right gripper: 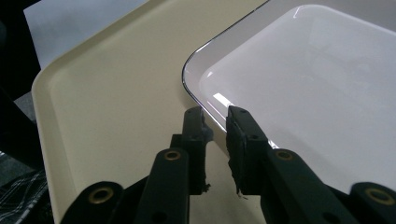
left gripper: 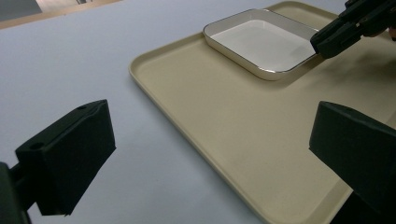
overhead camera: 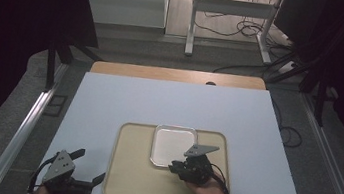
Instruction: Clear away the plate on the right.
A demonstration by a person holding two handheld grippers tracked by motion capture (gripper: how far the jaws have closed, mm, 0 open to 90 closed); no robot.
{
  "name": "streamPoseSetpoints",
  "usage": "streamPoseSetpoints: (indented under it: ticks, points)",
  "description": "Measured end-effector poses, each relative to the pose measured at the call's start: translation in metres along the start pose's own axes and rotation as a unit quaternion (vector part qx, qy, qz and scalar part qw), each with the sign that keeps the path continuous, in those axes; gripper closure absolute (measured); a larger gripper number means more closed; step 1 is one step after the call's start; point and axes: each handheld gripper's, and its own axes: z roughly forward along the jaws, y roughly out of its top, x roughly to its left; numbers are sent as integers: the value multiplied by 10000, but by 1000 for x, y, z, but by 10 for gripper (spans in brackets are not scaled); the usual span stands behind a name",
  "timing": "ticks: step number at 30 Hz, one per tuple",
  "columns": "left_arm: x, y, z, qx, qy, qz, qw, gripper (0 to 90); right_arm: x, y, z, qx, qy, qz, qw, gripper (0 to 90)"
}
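I had the right gripper (overhead camera: 174,167) low and right of centre in the high view, sitting over the beige tray (overhead camera: 131,177) at the near corner of the white dish (overhead camera: 172,145). In the right gripper view the two jaws straddled the dish's (right gripper: 303,93) silver-edged rim near the middle of the frame, one jaw outside over the tray (right gripper: 107,107) and one inside the dish. A narrow gap showed between the pads and the rim, so I read the claw as released, with the rim between the jaws but not pinched. The dish lay flat in the upper middle part of the tray, close to its far edge.

The left gripper (overhead camera: 91,179) rested at the lower left of the high view, on the white table (overhead camera: 169,101) just beside the tray's left edge. In the left gripper view its jaws stood wide apart, released, with nothing between them; the dish (left gripper: 261,42) and the right gripper (left gripper: 348,25) sat in the upper right.
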Motion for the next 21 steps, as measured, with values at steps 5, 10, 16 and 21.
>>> streamPoseSetpoints:
  ticks: [5,10,16,21]
  points:
    - [0,0,0,-4,-4,-7,10000,0,-1,0,-5,-35,-128,-38,9999,698]
    - [0,0,0,-5,-8,-12,10000,0,-3,0,-12,-92,-247,-102,9996,631]
    - [0,0,0,-10,-12,-21,10000,0,-4,0,-19,-166,-403,-176,9989,559]
    - [1,0,0,-13,-17,-26,10000,0,-4,1,-24,-208,-499,-235,9983,503]
